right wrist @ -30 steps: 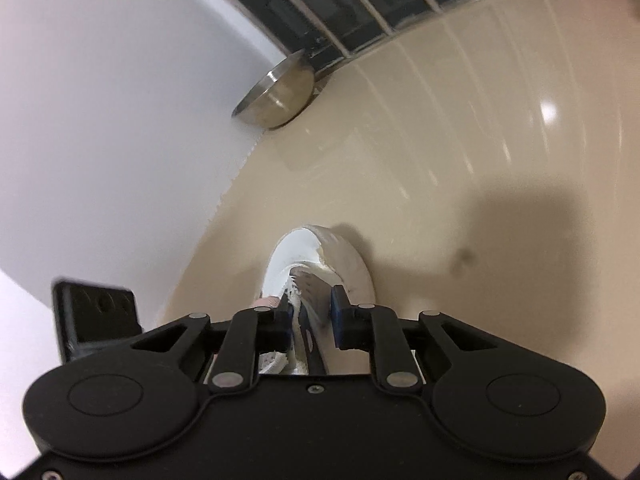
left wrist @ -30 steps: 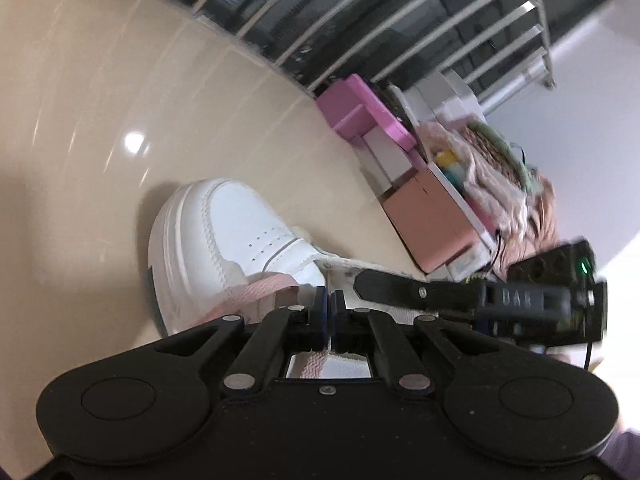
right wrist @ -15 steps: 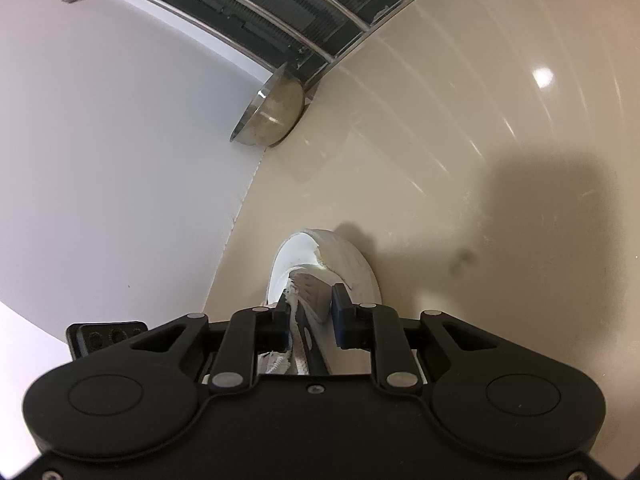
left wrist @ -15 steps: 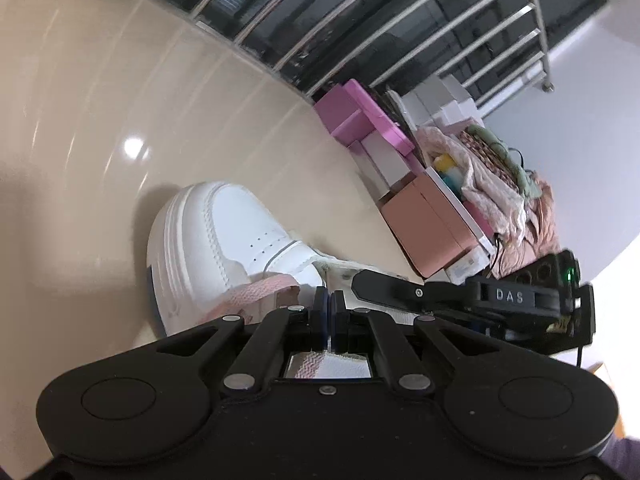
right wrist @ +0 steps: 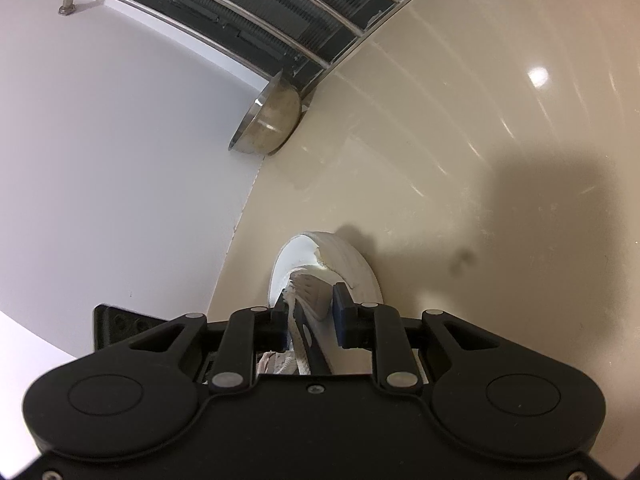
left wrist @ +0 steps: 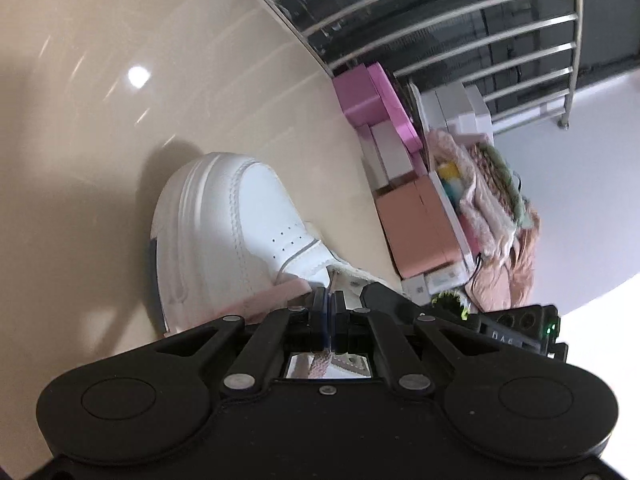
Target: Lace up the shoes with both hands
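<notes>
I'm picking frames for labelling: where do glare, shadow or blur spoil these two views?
Left wrist: a glare spot on the floor, railing streaked with blur, white shoe sharp. Right wrist: glare at upper right, a broad dark shadow right of the shoe.

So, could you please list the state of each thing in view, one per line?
left gripper: jaws shut on the pink lace.
right gripper: jaws partly apart astride the shoe's tongue; grip unclear.
white shoe: upright on the floor, lacing unfinished.
steel bowl: tipped on edge against the wall.
pink box: lying by the railing, closed.
</notes>
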### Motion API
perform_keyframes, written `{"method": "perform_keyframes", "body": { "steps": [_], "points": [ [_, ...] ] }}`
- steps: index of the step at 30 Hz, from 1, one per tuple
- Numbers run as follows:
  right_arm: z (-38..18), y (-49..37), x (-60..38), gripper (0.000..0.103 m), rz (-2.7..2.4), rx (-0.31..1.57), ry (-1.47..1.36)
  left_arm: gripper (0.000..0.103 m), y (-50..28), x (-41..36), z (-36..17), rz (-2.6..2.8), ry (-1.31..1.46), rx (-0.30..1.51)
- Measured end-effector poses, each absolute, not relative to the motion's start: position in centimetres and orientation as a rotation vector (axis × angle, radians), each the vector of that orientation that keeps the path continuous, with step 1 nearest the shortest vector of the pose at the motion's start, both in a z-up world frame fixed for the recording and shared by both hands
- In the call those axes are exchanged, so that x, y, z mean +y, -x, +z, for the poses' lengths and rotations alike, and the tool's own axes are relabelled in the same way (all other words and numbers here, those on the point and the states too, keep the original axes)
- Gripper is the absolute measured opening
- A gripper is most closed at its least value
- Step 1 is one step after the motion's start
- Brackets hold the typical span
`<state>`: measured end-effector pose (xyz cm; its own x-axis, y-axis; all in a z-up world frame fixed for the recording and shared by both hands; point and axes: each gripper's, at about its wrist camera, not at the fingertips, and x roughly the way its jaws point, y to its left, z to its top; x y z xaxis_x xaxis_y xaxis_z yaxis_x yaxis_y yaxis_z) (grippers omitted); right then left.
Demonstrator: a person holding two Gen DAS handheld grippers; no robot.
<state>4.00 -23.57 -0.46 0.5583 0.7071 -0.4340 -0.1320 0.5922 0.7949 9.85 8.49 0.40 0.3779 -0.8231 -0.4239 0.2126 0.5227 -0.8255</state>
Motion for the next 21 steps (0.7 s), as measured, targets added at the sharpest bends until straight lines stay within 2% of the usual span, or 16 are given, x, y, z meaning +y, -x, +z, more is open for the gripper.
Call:
{"method": "perform_keyframes", "body": {
  "steps": [16, 21],
  "points": [
    [-0.3, -3.3, -23.0, 0.022, 0.538, 0.803, -0.767, 0.004, -9.7, 7.5, 1.5, -0.719, 0.646, 0.908],
    [1.4, -2.2, -19.9, 0.021, 0.504, 0.760, -0.475, 0.001, -8.9, 8.0, 2.2, -0.725, 0.634, 0.836]
  ]
}}
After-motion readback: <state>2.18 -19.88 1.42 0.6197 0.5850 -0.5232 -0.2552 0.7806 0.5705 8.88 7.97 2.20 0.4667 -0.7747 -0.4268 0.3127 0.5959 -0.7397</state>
